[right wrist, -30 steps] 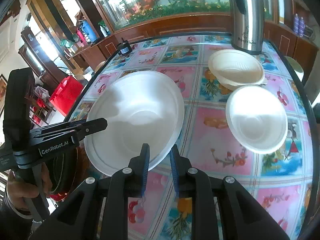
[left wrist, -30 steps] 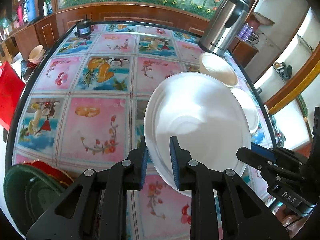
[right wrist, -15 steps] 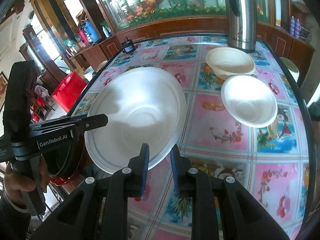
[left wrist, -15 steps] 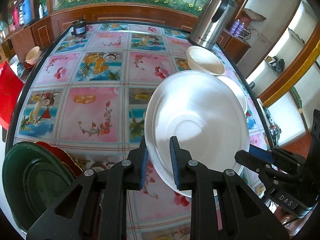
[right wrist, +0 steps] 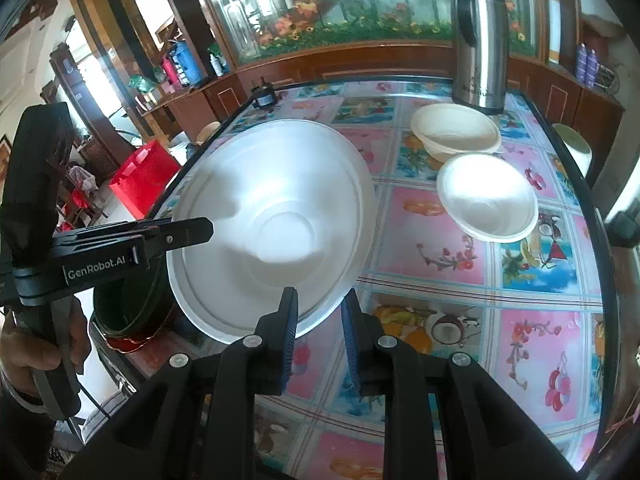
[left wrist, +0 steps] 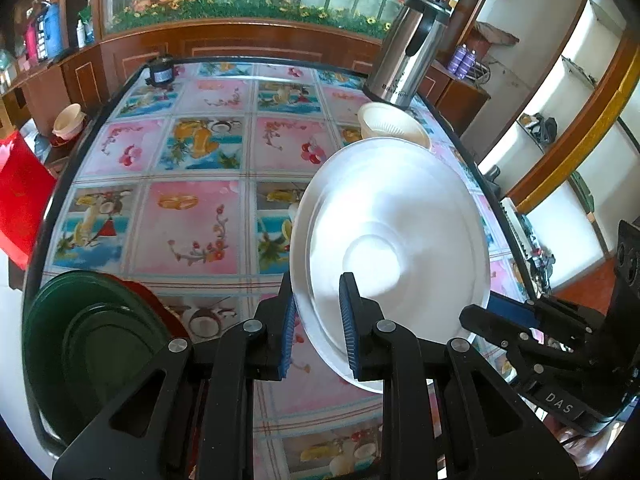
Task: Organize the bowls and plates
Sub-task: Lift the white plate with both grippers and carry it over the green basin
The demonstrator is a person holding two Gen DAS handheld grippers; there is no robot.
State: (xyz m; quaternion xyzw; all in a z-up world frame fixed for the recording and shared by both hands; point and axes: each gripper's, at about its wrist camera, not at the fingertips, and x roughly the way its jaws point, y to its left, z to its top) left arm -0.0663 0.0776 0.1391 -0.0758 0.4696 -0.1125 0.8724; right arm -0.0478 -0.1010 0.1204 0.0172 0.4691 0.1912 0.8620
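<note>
The big white plate (left wrist: 394, 240) is up in the air above the counter (left wrist: 188, 216), tipped on its side. The left tongs (left wrist: 316, 320) pinch its near rim, with one blue pad on each side of the edge. In the right wrist view the right tongs (right wrist: 318, 324) sit at the plate's rim too, but their pads look a little apart, and I cannot tell if they really squeeze it. Down at the near left corner sits a green plate (left wrist: 92, 344) on top of a red plate (left wrist: 160, 300), so that looks like the plate pile. Two white bowls (right wrist: 486, 196) rest far off by the tall silver jug (right wrist: 480, 40); one is cream and seems to have another under it. I think the job now is to carry the white plate over to the pile. To do it well, keep the pinch tight, make the plate flat before it goes down, set it in the middle of the green plate, and only then let go. A tipped plate could slide off.
</note>
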